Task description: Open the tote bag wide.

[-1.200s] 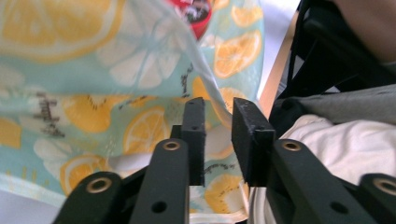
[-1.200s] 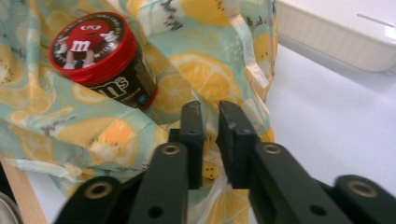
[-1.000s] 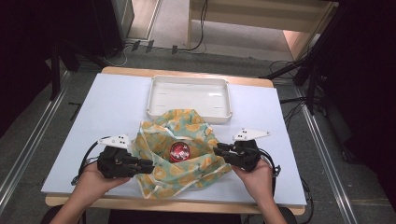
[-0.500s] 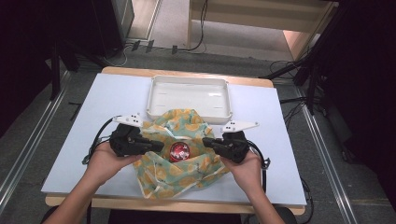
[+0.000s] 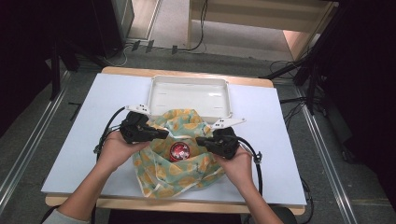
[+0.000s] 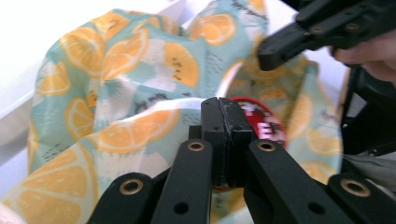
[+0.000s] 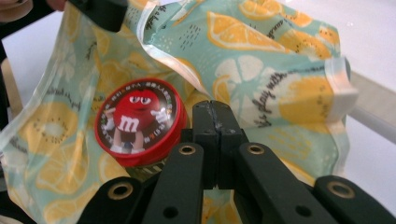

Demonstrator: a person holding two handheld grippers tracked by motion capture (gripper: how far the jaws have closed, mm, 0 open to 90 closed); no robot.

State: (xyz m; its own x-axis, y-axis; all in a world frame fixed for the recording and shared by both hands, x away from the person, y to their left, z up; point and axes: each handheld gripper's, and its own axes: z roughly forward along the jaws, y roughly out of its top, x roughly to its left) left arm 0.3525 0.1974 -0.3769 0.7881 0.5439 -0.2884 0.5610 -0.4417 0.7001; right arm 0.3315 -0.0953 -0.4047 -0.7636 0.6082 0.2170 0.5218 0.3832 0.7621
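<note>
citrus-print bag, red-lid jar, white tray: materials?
Citrus-print bag: looks like thin glossy plastic film; shiny creases, translucent edge strip. Possibly coated fabric.
Red-lid jar: lid looks like glossy plastic with a printed cartoon under a clear face; the body is mostly hidden.
White tray: smooth moulded plastic, by its sheen and rounded rim.

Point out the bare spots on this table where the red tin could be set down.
Free: the table left of the left gripper, and right of the right gripper toward the table's edge. The white tray is empty. Crowded: the middle, under the cloth and red tin.
</note>
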